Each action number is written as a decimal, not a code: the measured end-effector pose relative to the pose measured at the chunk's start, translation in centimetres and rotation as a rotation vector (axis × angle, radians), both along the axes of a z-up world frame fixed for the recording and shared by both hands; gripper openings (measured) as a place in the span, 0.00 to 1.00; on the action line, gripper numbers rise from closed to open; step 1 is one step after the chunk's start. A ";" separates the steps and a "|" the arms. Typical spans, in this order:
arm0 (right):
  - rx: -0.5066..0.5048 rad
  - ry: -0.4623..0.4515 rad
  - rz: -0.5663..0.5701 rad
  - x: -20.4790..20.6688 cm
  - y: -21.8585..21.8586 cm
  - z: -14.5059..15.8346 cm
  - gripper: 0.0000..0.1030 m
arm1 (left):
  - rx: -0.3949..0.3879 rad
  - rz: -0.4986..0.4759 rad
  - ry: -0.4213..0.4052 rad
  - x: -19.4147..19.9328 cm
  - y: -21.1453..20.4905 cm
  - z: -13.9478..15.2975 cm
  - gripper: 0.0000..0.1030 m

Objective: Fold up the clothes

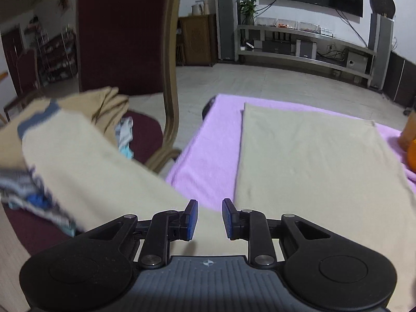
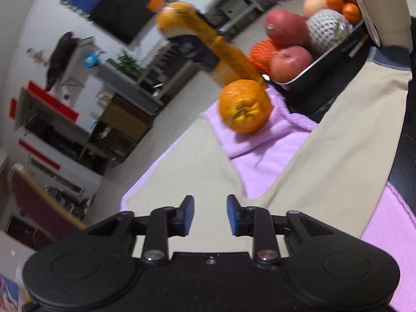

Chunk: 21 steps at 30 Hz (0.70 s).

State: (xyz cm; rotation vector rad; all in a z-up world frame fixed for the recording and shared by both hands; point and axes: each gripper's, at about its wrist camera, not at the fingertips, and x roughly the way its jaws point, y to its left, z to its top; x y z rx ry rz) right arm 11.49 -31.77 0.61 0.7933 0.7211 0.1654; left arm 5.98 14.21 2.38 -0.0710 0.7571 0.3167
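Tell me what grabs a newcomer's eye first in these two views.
The beige shirt spread flat on the purple blanket dominates the left view, with one blue-cuffed sleeve trailing off toward the maroon chair. In the right view a bright orange sits on the blanket's corner, with a tray of fruit behind it. Both grippers, left and right, hover open over the shirt.

A beige shirt (image 1: 312, 169) with blue-grey cuffs (image 1: 39, 119) lies on a lilac blanket (image 1: 208, 161), beside an orange (image 2: 244, 105) and 2 red apples (image 2: 286, 28).
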 end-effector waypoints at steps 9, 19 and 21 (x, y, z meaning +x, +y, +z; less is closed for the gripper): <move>-0.151 0.164 0.141 0.3 4.2 -3.2 0.45 | 0.049 -0.154 0.194 1.9 -5.3 -5.1 0.34; -0.425 0.167 0.306 1.3 9.8 -4.6 0.36 | 0.082 -0.250 0.254 3.1 -8.9 -7.0 0.41; -0.415 0.168 0.306 1.1 9.7 -4.6 0.36 | 0.087 -0.237 0.243 2.7 -8.8 -6.8 0.41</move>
